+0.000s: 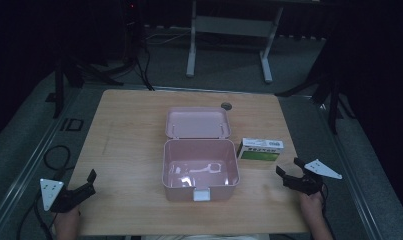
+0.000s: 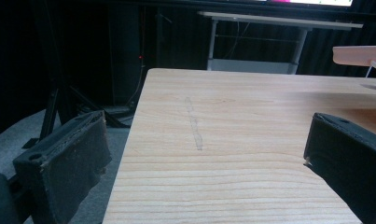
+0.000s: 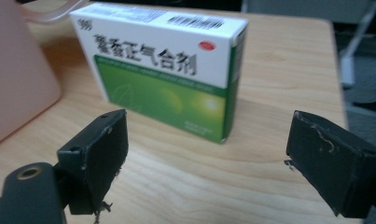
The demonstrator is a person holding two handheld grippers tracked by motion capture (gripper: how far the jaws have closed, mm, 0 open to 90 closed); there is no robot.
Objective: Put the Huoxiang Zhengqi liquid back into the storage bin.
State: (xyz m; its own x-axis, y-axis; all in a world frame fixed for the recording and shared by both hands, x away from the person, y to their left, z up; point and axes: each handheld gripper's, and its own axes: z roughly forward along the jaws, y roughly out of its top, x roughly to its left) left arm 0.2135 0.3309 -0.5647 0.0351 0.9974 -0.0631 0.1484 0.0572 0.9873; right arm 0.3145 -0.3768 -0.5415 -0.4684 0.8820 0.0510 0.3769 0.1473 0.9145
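Dark floor and a metal frame sit behind the pale wooden surface [image 1: 129, 130]. At its 4 o'clock edge the right tool [image 1: 287, 175] has its jaws spread wide with nothing between them, aimed toward 10 o'clock at the green-and-white carton [image 3: 167, 70], which stands on its long edge just beyond the jaw tips. The carton sits at 3 o'clock of the open pink box [image 1: 200, 170], near its wall, though I can't quite tell whether they touch.

A low or off-centre approach could likely nudge the upright carton and tip it flat, or push it against the box wall. A pinch on the thin cardboard faces might dent it or let it twist out.

At 8 o'clock the left tool [image 1: 84, 187] is also wide open and empty, over bare wood, well apart from everything.
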